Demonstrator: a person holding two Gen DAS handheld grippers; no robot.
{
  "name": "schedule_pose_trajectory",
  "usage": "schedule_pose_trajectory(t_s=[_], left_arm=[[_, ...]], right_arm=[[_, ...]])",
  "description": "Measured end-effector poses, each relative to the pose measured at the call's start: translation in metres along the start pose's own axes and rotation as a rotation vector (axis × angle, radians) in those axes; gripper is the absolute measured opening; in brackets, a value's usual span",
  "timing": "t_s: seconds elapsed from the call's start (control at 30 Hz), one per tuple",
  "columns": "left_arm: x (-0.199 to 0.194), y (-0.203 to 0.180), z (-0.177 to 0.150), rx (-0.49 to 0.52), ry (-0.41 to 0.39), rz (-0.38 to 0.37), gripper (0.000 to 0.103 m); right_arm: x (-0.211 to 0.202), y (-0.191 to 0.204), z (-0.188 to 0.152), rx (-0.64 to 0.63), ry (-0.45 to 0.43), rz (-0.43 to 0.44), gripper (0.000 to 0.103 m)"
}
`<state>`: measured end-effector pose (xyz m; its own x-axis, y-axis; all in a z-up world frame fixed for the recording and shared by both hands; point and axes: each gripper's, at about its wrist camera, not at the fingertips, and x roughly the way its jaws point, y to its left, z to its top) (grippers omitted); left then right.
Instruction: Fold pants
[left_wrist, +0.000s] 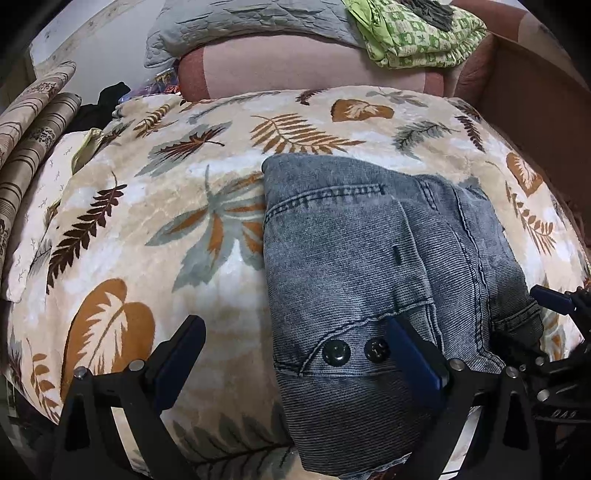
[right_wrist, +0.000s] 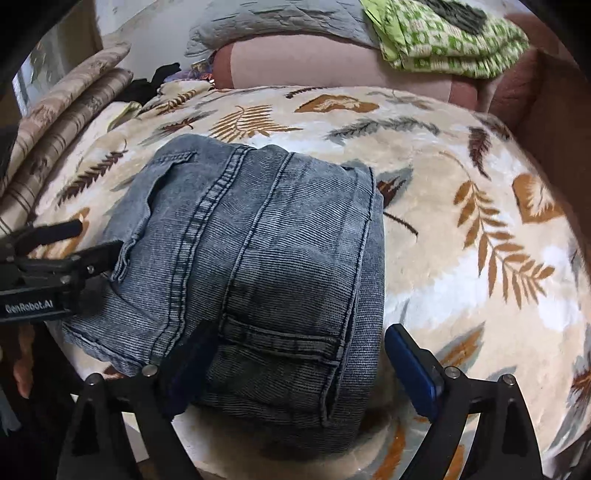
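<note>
The grey-blue denim pants (left_wrist: 369, 266) lie folded into a compact block on a leaf-print blanket (left_wrist: 166, 236). My left gripper (left_wrist: 295, 350) is open at the near left corner of the block, its right finger over the denim by two black buttons (left_wrist: 336, 352), its left finger over the blanket. My right gripper (right_wrist: 295, 365) is open at the near edge of the pants (right_wrist: 258, 240), left finger against the denim, right finger off the fabric. Each gripper shows at the other view's edge: the right one (left_wrist: 554, 299), the left one (right_wrist: 74, 240).
A pink sofa back (left_wrist: 314, 70) rises behind the blanket, with a grey quilt (left_wrist: 240, 22) and a green patterned cloth (left_wrist: 417, 33) on top. Striped cushions (left_wrist: 33, 129) and dark clothing (left_wrist: 107, 99) lie at the far left. A brown panel (left_wrist: 535, 96) stands right.
</note>
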<state>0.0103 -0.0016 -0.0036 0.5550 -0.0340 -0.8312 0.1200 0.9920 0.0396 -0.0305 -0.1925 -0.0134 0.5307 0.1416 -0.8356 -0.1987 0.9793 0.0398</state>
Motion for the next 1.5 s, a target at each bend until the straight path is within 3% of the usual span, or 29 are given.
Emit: schedule_pose_trajectory(t_s=[0.17,0.3,0.43,0.53,0.6,0.67,0.73,0.8,0.87,1.07,1.1,1.13,1.17,1.2,1.27,1.5], left_arm=[[0.002,0.005,0.004,-0.02,0.003,0.002,0.098],[0.003,0.007,0.008,-0.028,0.001,-0.026,0.098],[0.002,0.031,0.019,-0.182,-0.002,-0.183,0.098],[0.021,0.049,0.027,-0.332,0.066,-0.336,0.098],[0.037,0.047,0.028,-0.351,0.105,-0.357,0.098],[0.048,0.041,0.026,-0.346,0.144,-0.359,0.097],[0.044,0.035,0.025,-0.327,0.119,-0.36,0.097],[0.044,0.03,0.025,-0.303,0.119,-0.375,0.082],[0.046,0.024,0.025,-0.291,0.124,-0.372,0.079],[0.047,0.024,0.024,-0.285,0.108,-0.362,0.08],[0.045,0.022,0.025,-0.271,0.101,-0.35,0.072],[0.043,0.021,0.025,-0.261,0.097,-0.338,0.064],[0.039,0.023,0.025,-0.25,0.091,-0.326,0.05],[0.034,0.022,0.026,-0.23,0.083,-0.318,0.038],[0.024,0.022,0.028,-0.202,0.065,-0.288,0.024],[-0.005,0.016,0.037,-0.136,-0.017,-0.247,0.019]], right_arm=[[-0.013,-0.028,0.001,0.123,-0.035,0.071,0.093],[-0.007,-0.061,0.01,0.258,-0.002,0.171,0.093],[0.004,-0.093,0.022,0.402,0.033,0.33,0.093],[0.012,-0.106,0.029,0.465,0.043,0.403,0.093],[0.024,-0.107,0.034,0.487,0.071,0.423,0.088],[0.039,-0.099,0.036,0.48,0.119,0.462,0.074],[0.048,-0.09,0.036,0.459,0.145,0.455,0.068],[0.047,-0.084,0.037,0.417,0.151,0.413,0.058],[0.051,-0.085,0.037,0.419,0.164,0.398,0.053],[0.057,-0.085,0.04,0.429,0.146,0.375,0.053],[0.053,-0.079,0.04,0.399,0.146,0.363,0.048],[0.052,-0.076,0.042,0.387,0.142,0.357,0.031],[0.05,-0.075,0.042,0.392,0.141,0.371,0.022],[0.045,-0.074,0.043,0.39,0.13,0.364,0.019],[0.037,-0.074,0.043,0.377,0.118,0.357,0.016],[0.002,-0.06,0.06,0.315,0.054,0.342,0.014]])
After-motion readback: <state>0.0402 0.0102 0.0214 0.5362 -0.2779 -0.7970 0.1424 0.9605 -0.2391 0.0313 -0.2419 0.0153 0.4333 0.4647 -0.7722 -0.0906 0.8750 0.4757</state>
